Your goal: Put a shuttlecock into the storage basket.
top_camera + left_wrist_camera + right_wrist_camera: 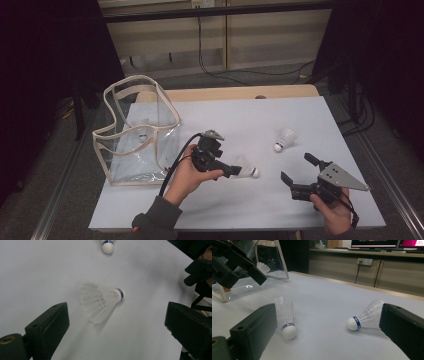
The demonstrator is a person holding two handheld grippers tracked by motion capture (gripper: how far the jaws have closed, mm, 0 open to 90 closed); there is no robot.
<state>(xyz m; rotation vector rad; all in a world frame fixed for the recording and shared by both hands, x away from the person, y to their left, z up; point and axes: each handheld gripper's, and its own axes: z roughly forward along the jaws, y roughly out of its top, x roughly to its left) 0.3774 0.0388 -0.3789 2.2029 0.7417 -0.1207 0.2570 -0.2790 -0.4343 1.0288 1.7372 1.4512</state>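
Shuttlecock lies on the bench, high view, just ahead of left gripper; right gripper well apart, fingers spread.

Left gripper view: same shuttlecock on its side between wide-open fingers, untouched.

Right gripper view: second shuttlecock beside open fingers; clear bag behind.

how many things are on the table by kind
shuttlecocks: 3 (one near the left tongs, one farther right, one inside the bag)
clear bag with beige trim: 1
total: 4
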